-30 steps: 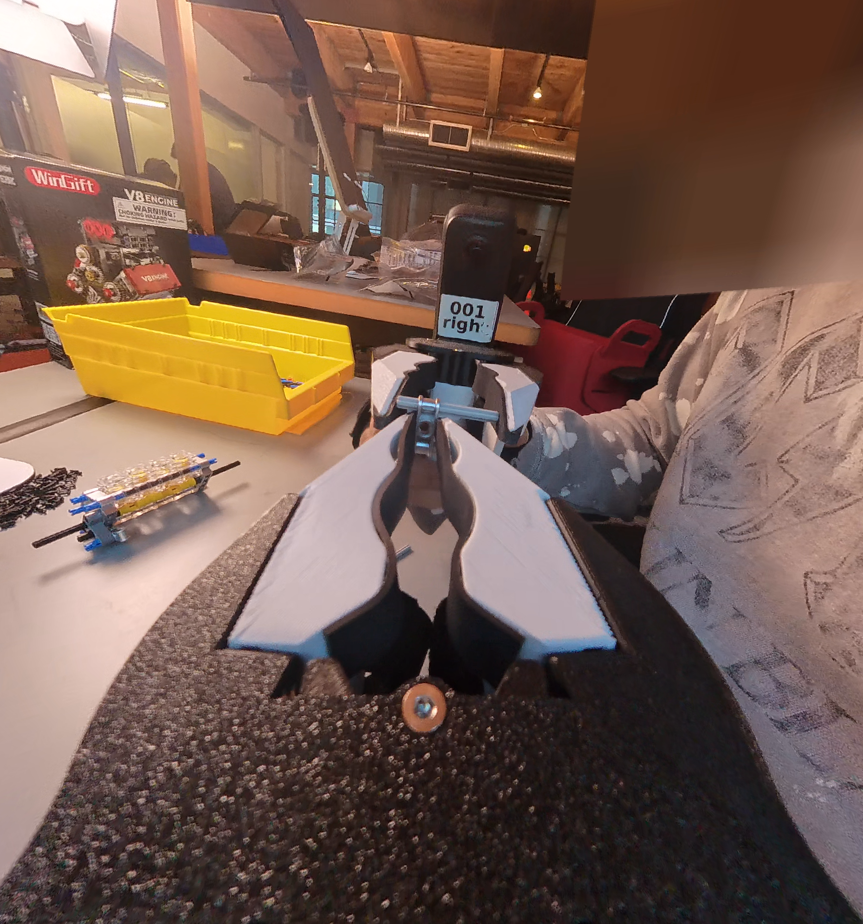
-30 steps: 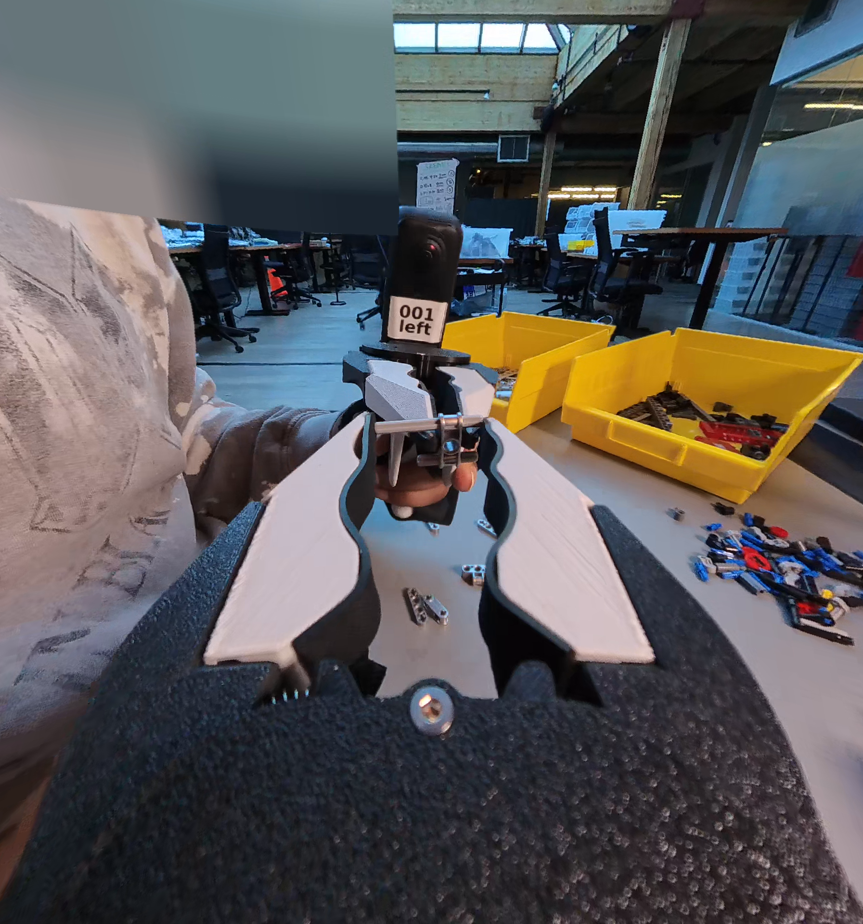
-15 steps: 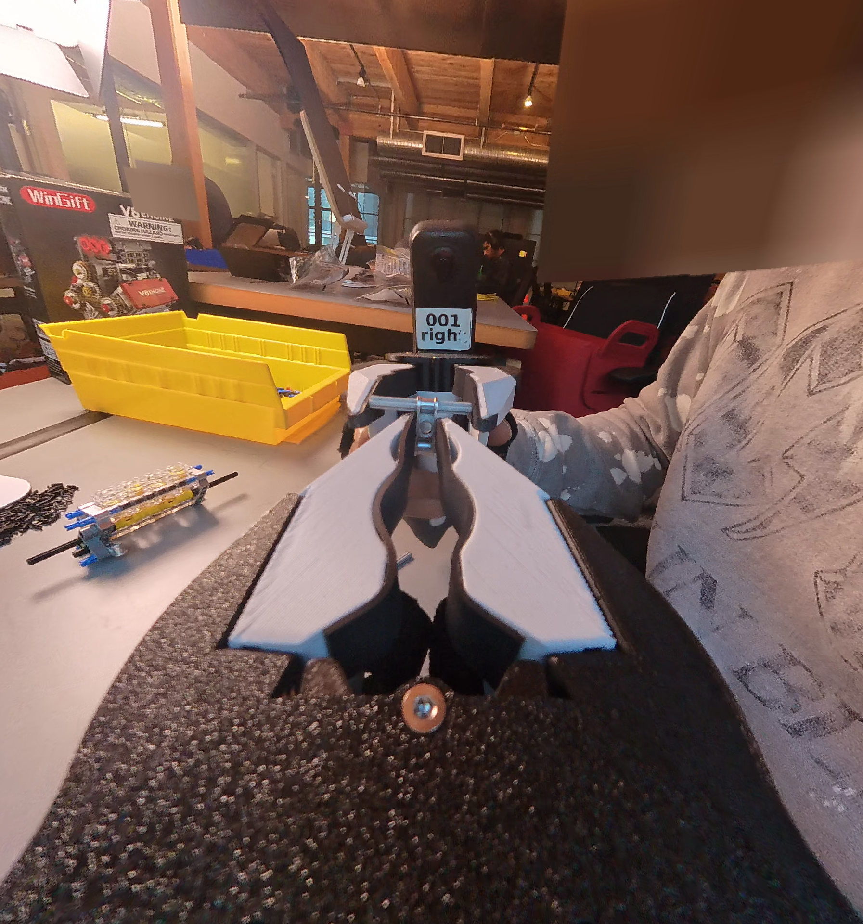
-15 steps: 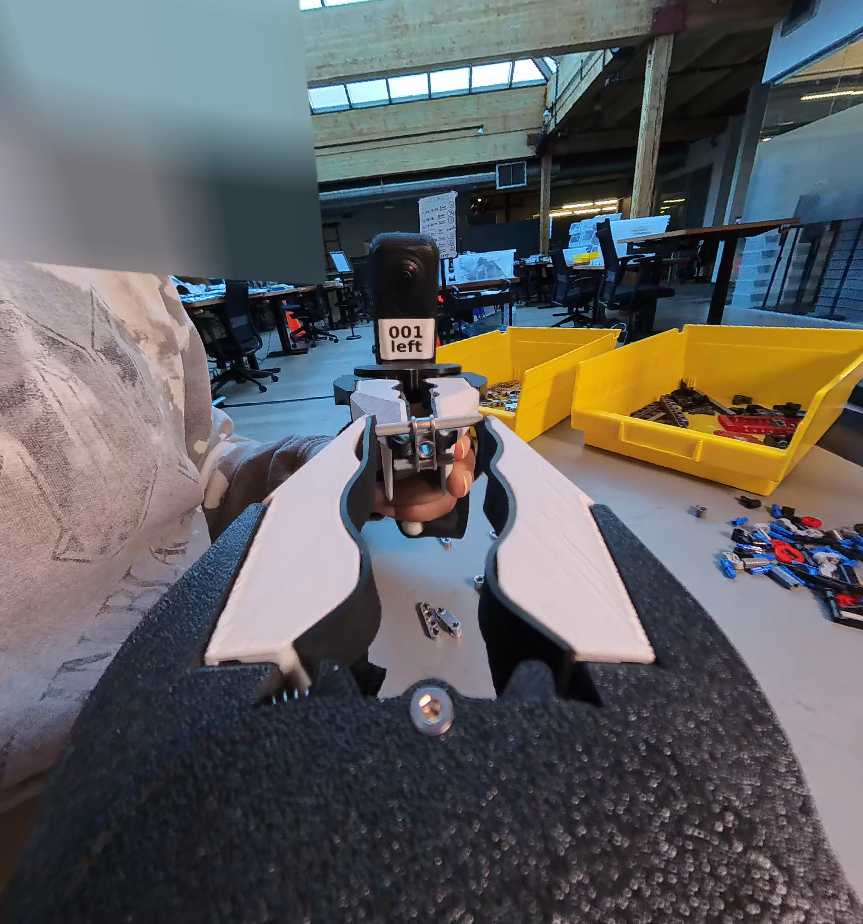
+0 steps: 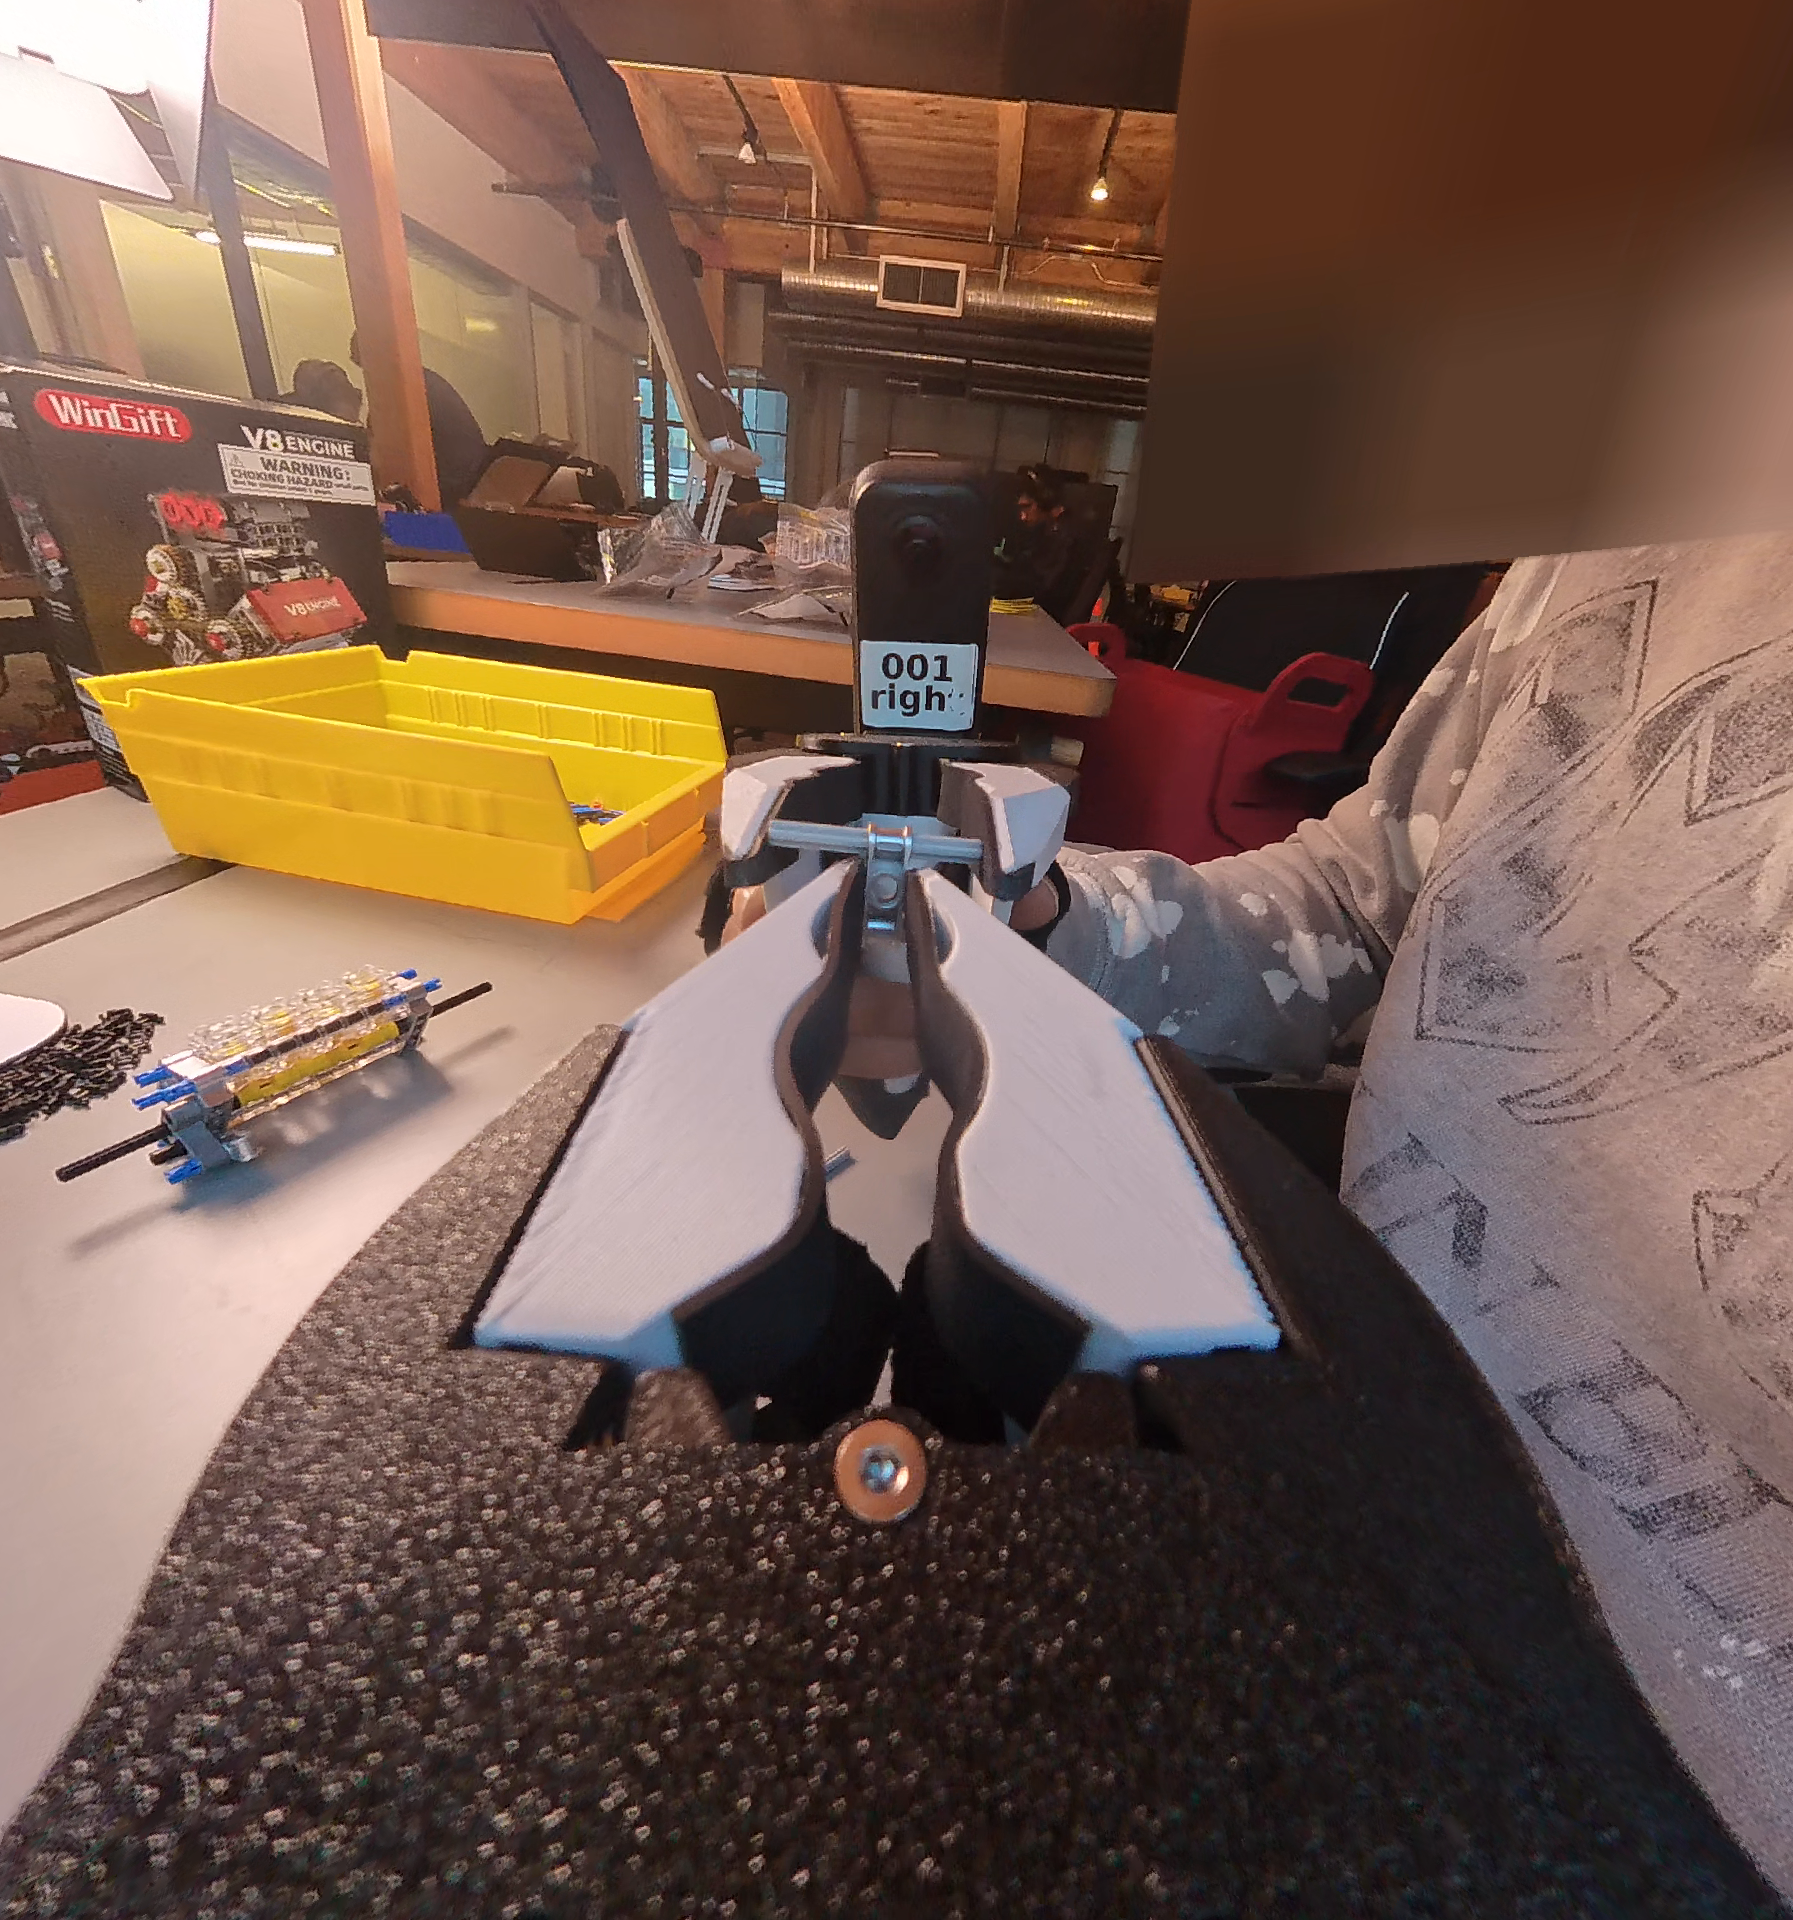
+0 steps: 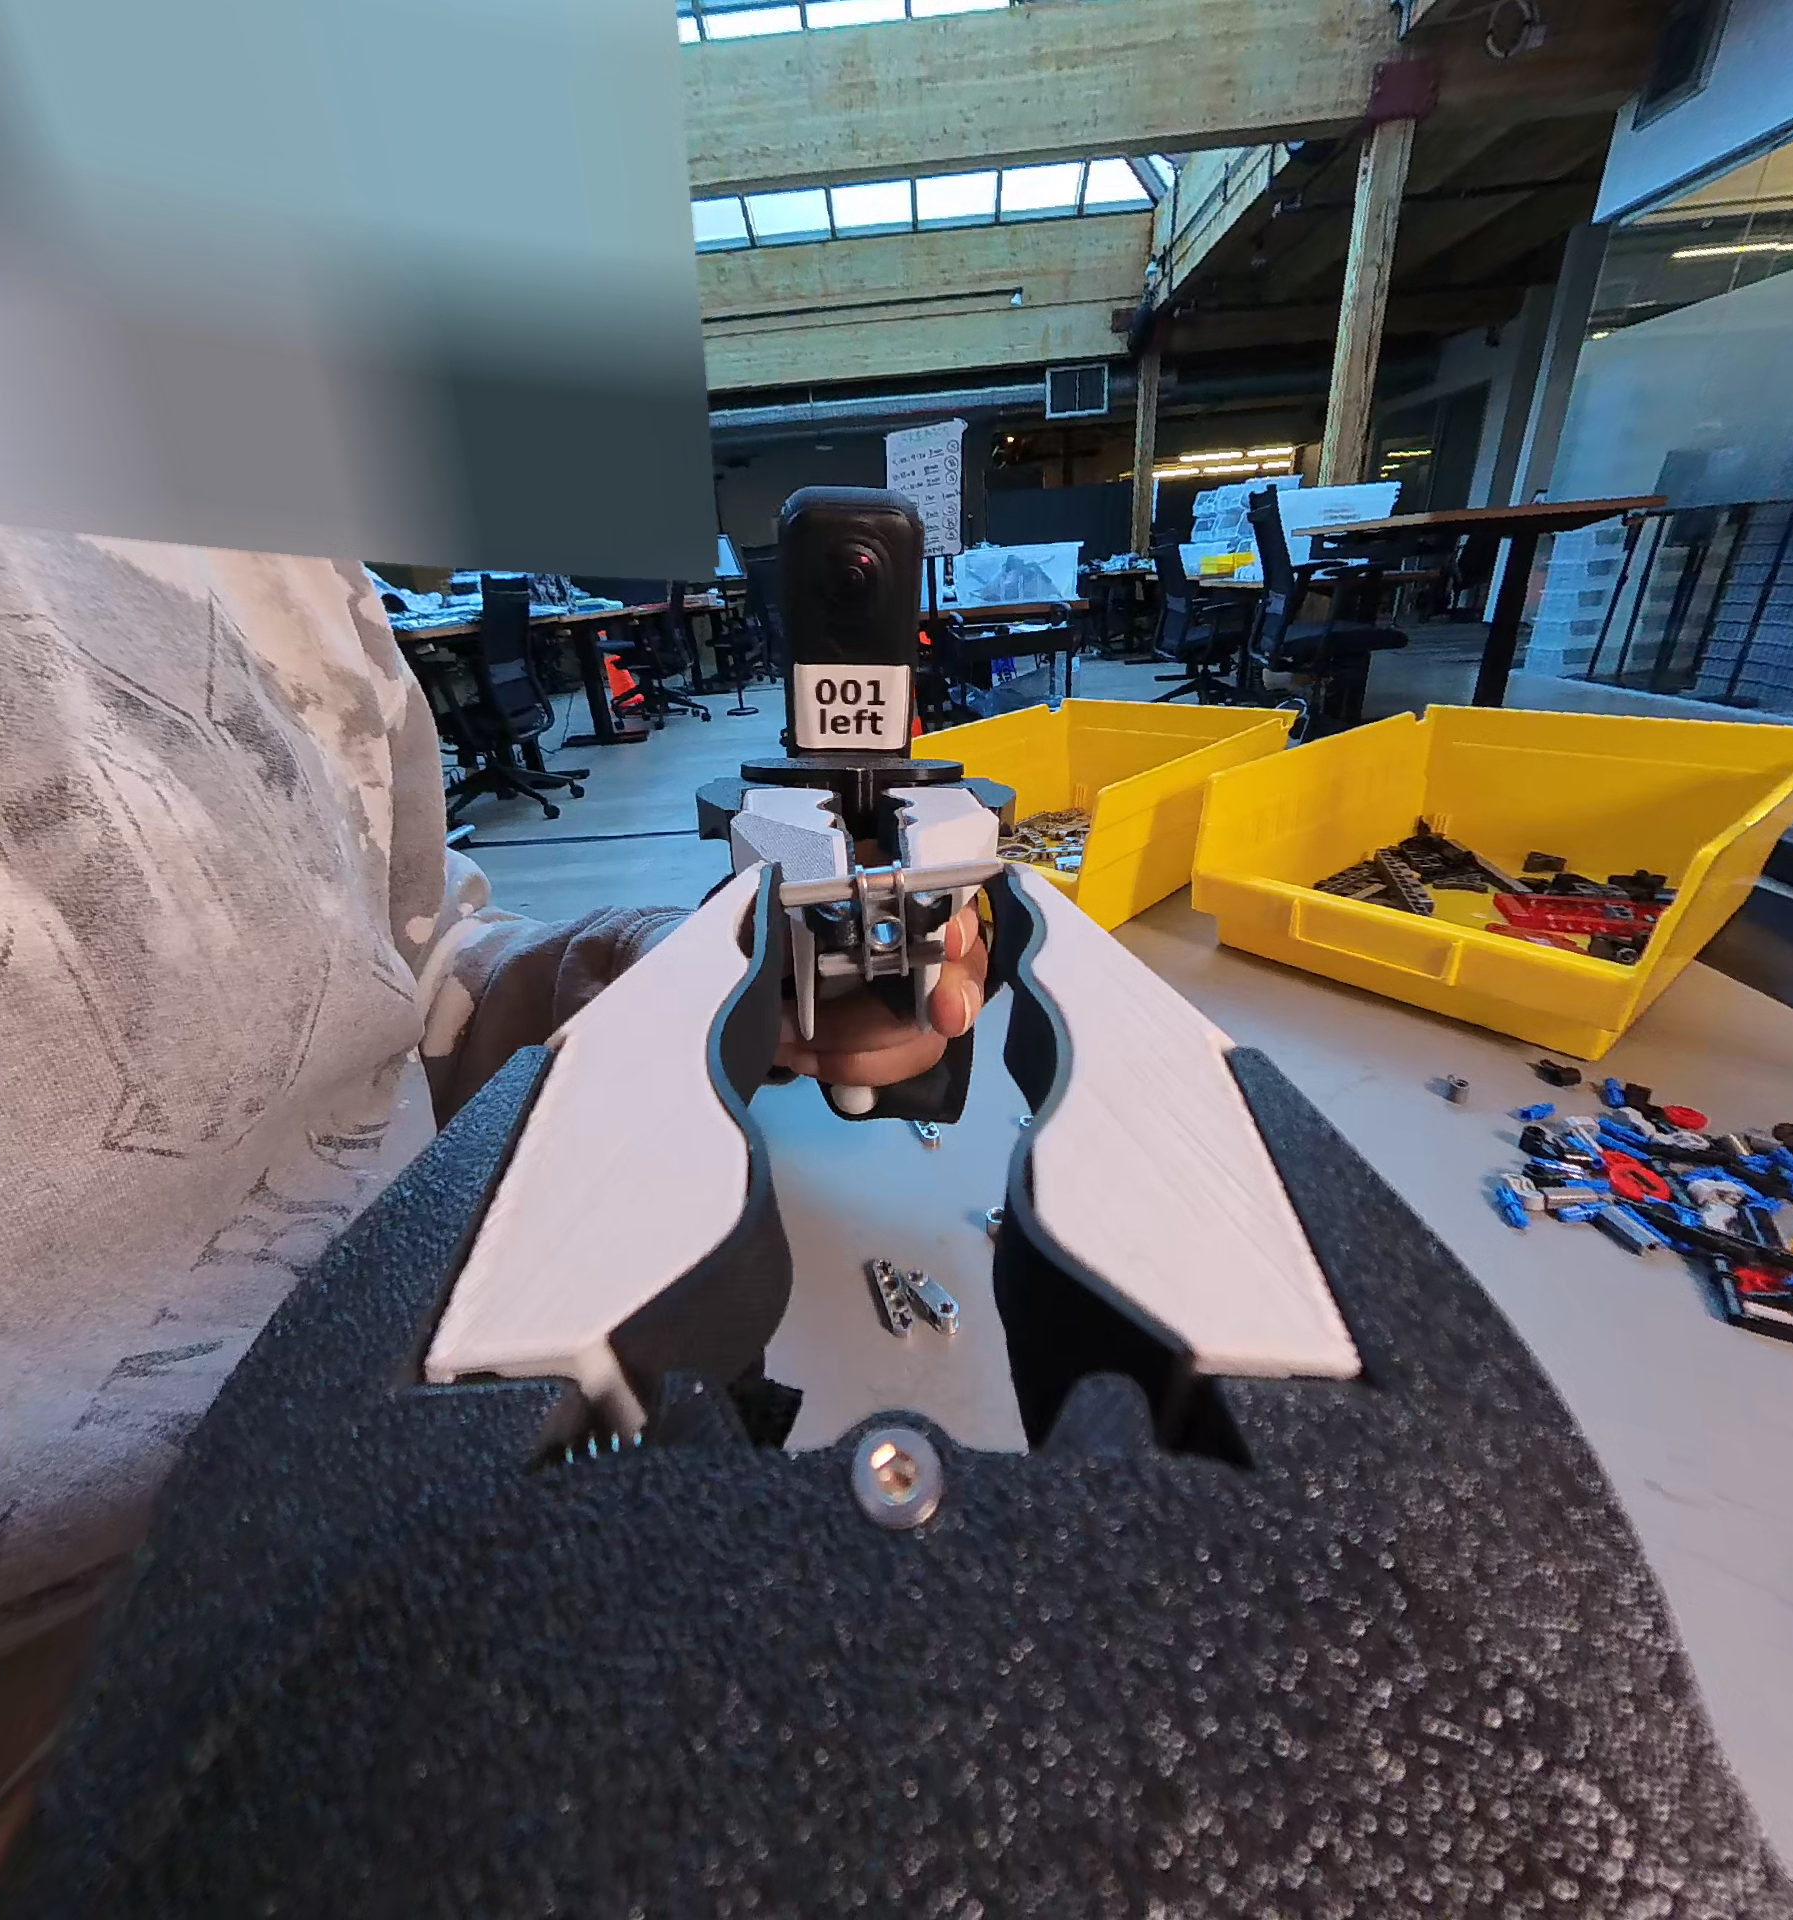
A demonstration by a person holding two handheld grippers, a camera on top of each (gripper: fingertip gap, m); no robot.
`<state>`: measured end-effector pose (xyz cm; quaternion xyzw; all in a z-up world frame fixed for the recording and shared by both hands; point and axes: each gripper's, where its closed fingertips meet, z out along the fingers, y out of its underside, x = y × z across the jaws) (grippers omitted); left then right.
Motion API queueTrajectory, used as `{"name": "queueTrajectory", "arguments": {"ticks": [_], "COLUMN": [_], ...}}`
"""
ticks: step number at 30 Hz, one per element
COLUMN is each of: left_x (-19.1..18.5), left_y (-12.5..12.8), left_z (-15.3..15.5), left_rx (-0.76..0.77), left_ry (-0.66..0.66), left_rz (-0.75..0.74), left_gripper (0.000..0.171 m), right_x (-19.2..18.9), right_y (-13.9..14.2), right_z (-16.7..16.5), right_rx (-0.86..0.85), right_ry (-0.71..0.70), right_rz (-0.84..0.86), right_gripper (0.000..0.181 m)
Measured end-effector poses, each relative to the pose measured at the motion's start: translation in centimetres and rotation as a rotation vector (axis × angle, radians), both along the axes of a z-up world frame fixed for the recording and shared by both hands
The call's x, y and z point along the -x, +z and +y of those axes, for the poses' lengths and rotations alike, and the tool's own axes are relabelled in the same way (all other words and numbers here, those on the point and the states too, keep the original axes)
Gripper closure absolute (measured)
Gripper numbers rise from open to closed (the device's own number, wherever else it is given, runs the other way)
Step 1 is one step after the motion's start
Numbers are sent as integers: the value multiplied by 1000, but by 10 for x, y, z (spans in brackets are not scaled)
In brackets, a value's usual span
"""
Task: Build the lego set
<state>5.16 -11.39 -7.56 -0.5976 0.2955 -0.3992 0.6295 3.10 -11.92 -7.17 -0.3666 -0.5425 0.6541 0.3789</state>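
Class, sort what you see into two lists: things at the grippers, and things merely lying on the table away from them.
At the grippers:
left gripper, shut on a small grey connector
grey axle crossing its top
right gripper, open, fingertips either side of the axle

Lying apart:
yellow bin
clear-and-yellow assembly
loose coloured parts
grey pieces

ur two grippers face each other over the table (image 6: 1494,1475) | bins (image 6: 1494,831) behind loose parts pile (image 6: 1681,1195) on ur R | small assembly (image 5: 289,1070) in front of bin (image 5: 404,779) w/ box (image 5: 175,520) behind
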Motion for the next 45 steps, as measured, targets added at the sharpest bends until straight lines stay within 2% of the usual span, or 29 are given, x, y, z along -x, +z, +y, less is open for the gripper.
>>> {"name": "queueTrajectory", "arguments": {"ticks": [11,26,41,45], "left_x": [2,-1,-2,-2], "left_y": [3,5,10,6], "left_z": [3,-3,-2,-3], "left_rx": [21,-47,-48,-54], "left_ry": [17,31,31,28], "left_rz": [-29,31,-5,41], "left_gripper": [166,166,166,166], "right_x": [-3,0,-3,-2], "right_y": [2,6,10,7], "right_z": [-3,-3,-1,-2], "right_rx": [-5,24,17,16], "right_ry": [19,11,-1,12], "right_rz": [11,26,45,25], "right_gripper": [143,144,144,143]}}
